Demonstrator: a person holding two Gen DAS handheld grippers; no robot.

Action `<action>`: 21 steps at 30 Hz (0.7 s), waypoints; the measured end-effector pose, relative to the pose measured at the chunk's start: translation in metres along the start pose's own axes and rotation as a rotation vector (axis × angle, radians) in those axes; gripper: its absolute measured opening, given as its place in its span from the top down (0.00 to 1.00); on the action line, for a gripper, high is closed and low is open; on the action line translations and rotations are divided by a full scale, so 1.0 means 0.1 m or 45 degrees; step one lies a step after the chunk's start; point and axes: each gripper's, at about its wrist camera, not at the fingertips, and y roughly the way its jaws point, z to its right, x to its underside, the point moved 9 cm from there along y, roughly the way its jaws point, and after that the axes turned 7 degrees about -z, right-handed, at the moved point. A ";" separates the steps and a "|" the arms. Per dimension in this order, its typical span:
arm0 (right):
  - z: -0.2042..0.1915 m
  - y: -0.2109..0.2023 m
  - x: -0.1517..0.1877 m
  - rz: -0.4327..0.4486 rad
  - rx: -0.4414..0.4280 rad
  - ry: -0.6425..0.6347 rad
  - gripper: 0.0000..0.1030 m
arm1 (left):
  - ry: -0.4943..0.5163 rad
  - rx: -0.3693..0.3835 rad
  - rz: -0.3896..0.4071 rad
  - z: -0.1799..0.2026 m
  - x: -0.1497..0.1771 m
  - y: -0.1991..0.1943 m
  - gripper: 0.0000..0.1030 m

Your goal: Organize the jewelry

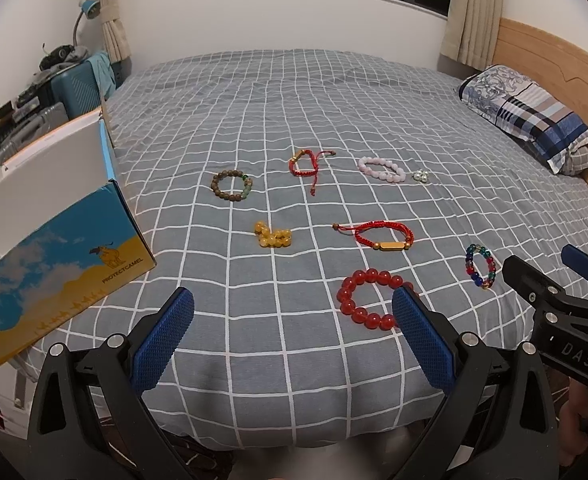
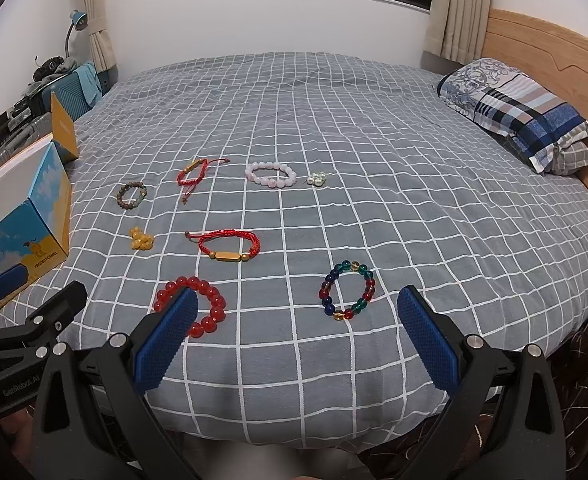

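Observation:
Several bracelets lie on the grey checked bedspread [image 1: 294,92]. Nearest is a red bead bracelet [image 1: 368,300], also in the right wrist view [image 2: 198,306]. A multicolour bead bracelet [image 2: 347,291] lies to its right. A red cord bracelet with a gold bar [image 1: 386,237] and a yellow bead bracelet [image 1: 273,234] lie further back. Behind them are a brown bead bracelet [image 1: 232,185], another red cord bracelet [image 1: 306,166], a pink bead bracelet [image 1: 381,169] and a small pearl cluster [image 1: 422,176]. My left gripper [image 1: 294,304] and right gripper [image 2: 296,302] are open and empty above the bed's front edge.
An open blue and yellow box [image 1: 54,264] stands at the bed's left edge. A patterned pillow [image 1: 530,116] lies by the wooden headboard [image 1: 554,56] on the right. Suitcases and clutter [image 1: 54,88] stand by the left wall.

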 end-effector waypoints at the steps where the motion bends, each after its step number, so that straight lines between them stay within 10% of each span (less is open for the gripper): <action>1: 0.01 0.00 0.00 0.001 0.001 0.001 0.07 | 0.000 -0.002 0.000 0.00 0.00 0.00 0.05; 21: 0.02 0.01 0.00 0.001 0.001 0.005 0.07 | 0.006 -0.002 0.007 0.03 0.02 -0.01 0.06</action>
